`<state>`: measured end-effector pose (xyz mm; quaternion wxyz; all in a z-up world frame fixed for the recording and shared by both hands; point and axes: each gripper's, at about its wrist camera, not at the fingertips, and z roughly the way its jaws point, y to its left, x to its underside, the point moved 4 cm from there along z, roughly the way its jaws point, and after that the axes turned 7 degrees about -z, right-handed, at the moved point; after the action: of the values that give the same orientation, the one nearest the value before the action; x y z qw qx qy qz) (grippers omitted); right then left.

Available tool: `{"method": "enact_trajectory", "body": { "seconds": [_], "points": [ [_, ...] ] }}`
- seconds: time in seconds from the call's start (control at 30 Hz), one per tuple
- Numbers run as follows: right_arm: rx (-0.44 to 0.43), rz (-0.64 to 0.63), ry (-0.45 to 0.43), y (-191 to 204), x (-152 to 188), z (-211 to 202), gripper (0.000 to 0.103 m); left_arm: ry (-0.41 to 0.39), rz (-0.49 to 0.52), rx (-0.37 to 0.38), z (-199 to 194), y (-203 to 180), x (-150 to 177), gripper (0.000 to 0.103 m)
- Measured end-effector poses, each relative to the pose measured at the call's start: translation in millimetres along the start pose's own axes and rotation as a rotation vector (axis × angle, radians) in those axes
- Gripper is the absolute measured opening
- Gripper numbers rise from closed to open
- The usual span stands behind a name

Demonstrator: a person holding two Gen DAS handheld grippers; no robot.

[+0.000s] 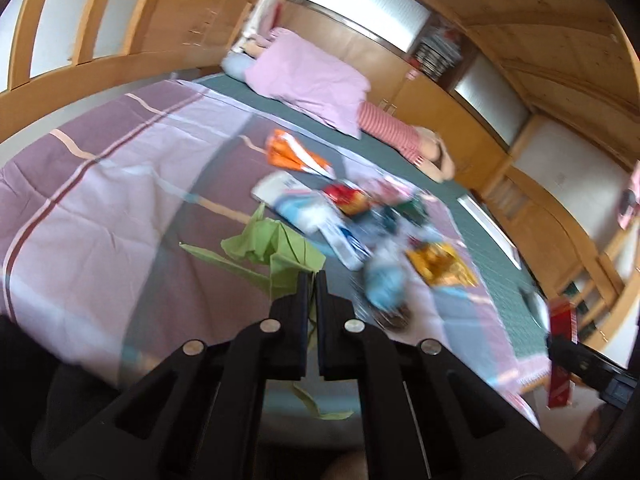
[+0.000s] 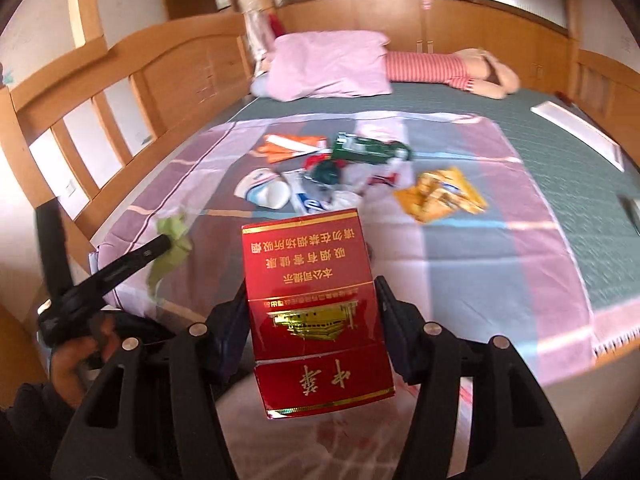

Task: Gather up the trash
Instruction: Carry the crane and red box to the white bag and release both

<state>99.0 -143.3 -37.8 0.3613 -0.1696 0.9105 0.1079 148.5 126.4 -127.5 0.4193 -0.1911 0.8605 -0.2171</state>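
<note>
My left gripper (image 1: 312, 276) is shut on a crumpled green paper (image 1: 276, 246), held above the striped bedspread (image 1: 100, 184). The same green paper (image 2: 174, 240) shows at the left gripper's tip in the right wrist view. My right gripper (image 2: 312, 292) is shut on a red cigarette box (image 2: 316, 312) with gold print, lifted off the bed; the red box (image 1: 560, 352) also appears at the right edge of the left wrist view. More trash lies mid-bed: an orange-white wrapper (image 2: 288, 146), a green packet (image 2: 360, 150), a white-blue wrapper (image 2: 264, 192) and a yellow snack bag (image 2: 440, 194).
A pink pillow (image 2: 332, 64) and a plush toy in a red-striped shirt (image 2: 452, 68) lie at the head of the bed. A wooden headboard and cabinets (image 2: 500, 28) ring the bed. A white flat object (image 2: 580, 132) rests on the green mattress cover. A hand (image 2: 72, 364) holds the left gripper.
</note>
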Motion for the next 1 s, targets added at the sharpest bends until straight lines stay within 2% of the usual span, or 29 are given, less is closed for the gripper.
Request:
{"method": "enact_trajectory", "body": {
  "seconds": [0.1,0.27,0.43,0.5,0.53,0.67,0.73,0.83,0.93,1.0],
  "points": [
    [0.014,0.012,0.004,-10.4,19.6,-18.8,0.059,0.031,0.038,0.073,-27.3,-25.7,15.4,0.004],
    [0.030,0.026,0.056,-16.0,53.1,-36.7,0.059,0.070,0.132,0.114,-51.4,-65.0,42.5,0.004],
    [0.029,0.041,0.170,-20.9,88.6,-34.1,0.061,0.133,0.214,0.152,-54.2,-93.1,72.5,0.004],
    [0.018,0.036,0.221,-23.4,98.9,-31.0,0.078,0.154,0.231,0.158,-52.3,-99.2,81.2,0.004],
    [0.028,0.042,0.216,-26.5,100.6,-33.4,0.081,0.169,0.238,0.159,-49.4,-102.4,85.6,0.004],
    [0.086,0.148,0.113,-53.3,92.3,-57.1,0.085,0.195,0.264,0.161,-45.0,-108.5,96.0,0.004],
    [0.112,0.227,0.030,-71.7,84.3,-75.8,0.085,0.225,0.286,0.192,-43.8,-114.0,103.2,0.004],
    [0.126,0.288,-0.069,-86.4,75.8,-98.1,0.087,0.317,0.345,0.306,-41.6,-132.1,123.8,0.004],
    [0.149,0.299,-0.136,-90.3,69.6,-113.7,0.088,0.466,0.415,0.416,-34.9,-151.6,156.7,0.005],
    [0.154,0.297,-0.153,-89.8,67.3,-118.4,0.090,0.529,0.449,0.426,-29.2,-157.1,172.2,0.028]
  ]
}}
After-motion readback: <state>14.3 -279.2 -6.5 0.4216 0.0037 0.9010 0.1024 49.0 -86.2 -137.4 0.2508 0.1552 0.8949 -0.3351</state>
